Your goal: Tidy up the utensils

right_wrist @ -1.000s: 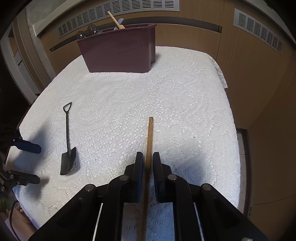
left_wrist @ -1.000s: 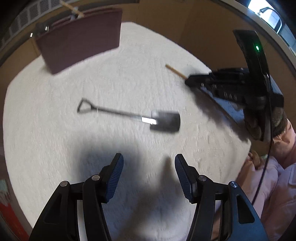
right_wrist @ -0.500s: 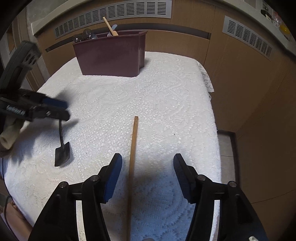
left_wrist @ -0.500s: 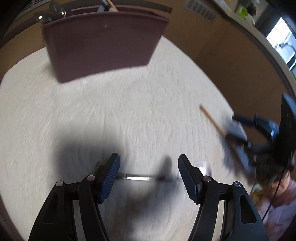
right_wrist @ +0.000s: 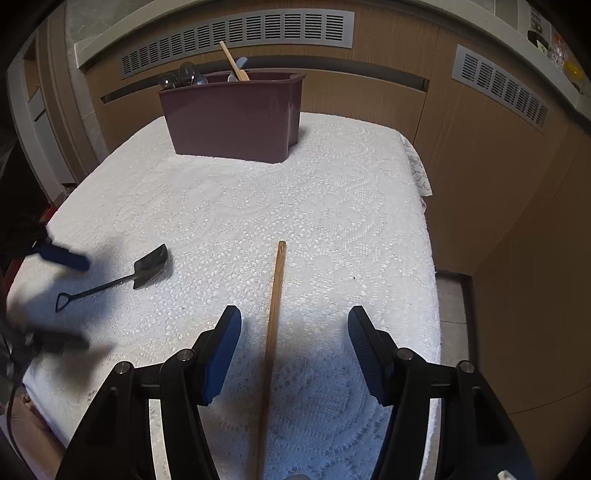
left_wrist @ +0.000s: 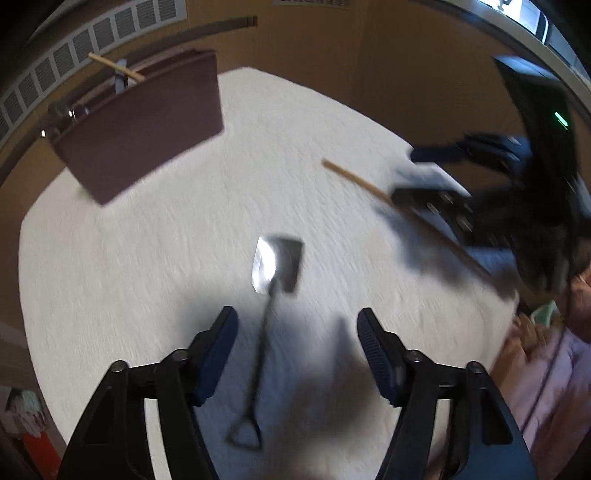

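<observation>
Pickup step. Left gripper (left_wrist: 297, 341), fingers wide apart and empty, straddles the spoon (left_wrist: 271, 295) at lower centre; closing on its handle comes next. Right gripper (right_wrist: 294, 341), equally wide and empty, straddles the stick (right_wrist: 273, 314). Bin (right_wrist: 232, 114) sits upper centre.

Wooden cabinets (right_wrist: 480, 155) with grey vents (right_wrist: 236, 40), perhaps a window (left_wrist: 524, 11).

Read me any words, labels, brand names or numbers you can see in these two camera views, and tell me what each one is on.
None can be read.
Maroon utensil caddy: plain walls, no label showing.
Shovel-shaped spoon and wooden chopstick: no markings visible.
Green light on the right gripper: a lamp, not text.
Left gripper: no print visible.
</observation>
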